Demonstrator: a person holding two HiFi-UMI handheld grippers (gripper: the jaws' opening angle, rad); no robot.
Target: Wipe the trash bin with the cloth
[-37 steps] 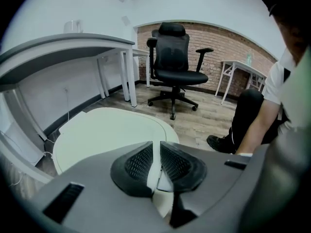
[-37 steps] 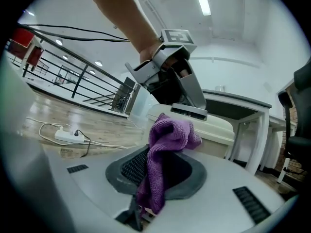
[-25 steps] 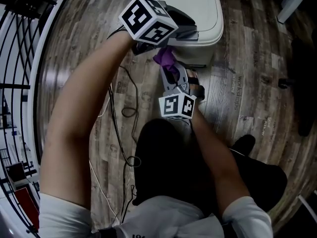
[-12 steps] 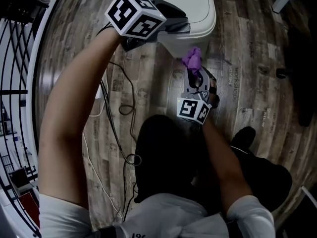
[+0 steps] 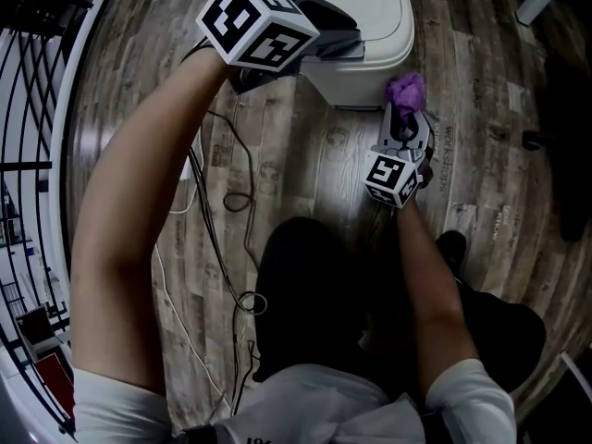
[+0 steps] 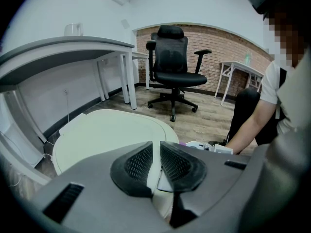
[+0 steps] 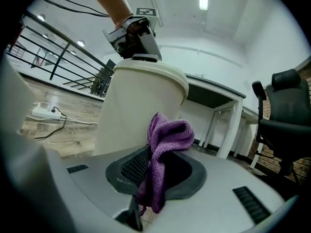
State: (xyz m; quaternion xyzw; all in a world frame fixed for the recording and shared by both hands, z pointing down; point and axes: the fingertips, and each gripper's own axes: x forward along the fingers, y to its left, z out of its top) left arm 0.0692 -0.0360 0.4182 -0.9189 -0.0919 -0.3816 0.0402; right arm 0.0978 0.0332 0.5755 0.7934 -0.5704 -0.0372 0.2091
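Wood-plank floor (image 5: 277, 155) w/ a cream trash bin (image 5: 370, 7) standing on it, lid down. Left gripper (image 5: 344, 44) sits at the lid's near edge, jaws almost together and pinching the rim, prob. to steady the bin. Right gripper (image 5: 404, 126) is low beside the bin's side wall, jaws clamped on the purple cloth (image 5: 405, 91). Cloth bunch is touching or v. near the wall, can't tell which. Step: wiping the side. Next: press cloth flat on the wall & drag along it, left grip firm so the bin doesn't slide.
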